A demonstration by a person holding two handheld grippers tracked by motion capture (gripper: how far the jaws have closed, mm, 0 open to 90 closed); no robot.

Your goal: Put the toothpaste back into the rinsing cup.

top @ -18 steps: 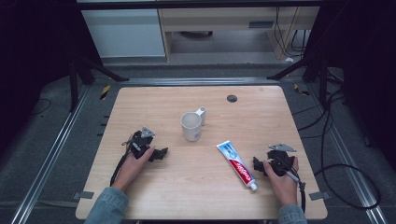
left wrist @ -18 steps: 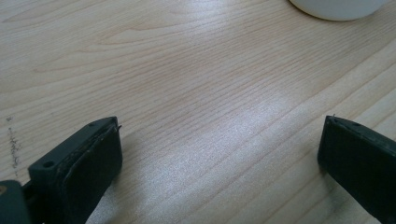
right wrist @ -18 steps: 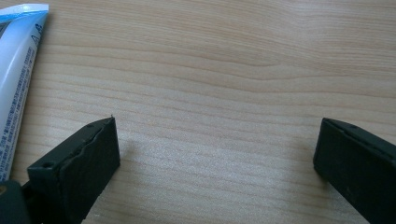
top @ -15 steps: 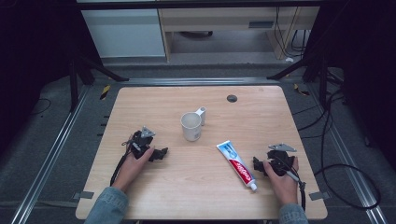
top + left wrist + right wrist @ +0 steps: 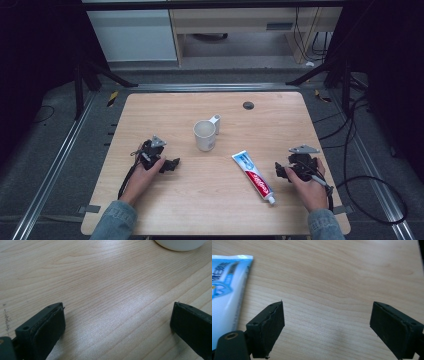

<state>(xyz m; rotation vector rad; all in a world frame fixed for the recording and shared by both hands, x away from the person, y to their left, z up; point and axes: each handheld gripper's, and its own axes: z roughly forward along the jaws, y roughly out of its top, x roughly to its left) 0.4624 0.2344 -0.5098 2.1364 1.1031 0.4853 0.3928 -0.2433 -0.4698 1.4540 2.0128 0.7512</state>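
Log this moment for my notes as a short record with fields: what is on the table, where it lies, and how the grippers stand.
table: wooden
mug: white, upright, mid-table
toothpaste tube: lying flat, cap toward the person
left gripper: open, nothing between jaws, left of mug
right gripper: open, nothing between jaws, right of tube

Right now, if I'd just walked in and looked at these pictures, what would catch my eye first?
Probably the white mug standing near the middle of the wooden table, and the blue, white and red toothpaste tube lying flat to its right. Then the two black hand-held tools: the left gripper and the right gripper, each resting low at the table's near side with jaws open and nothing between them.
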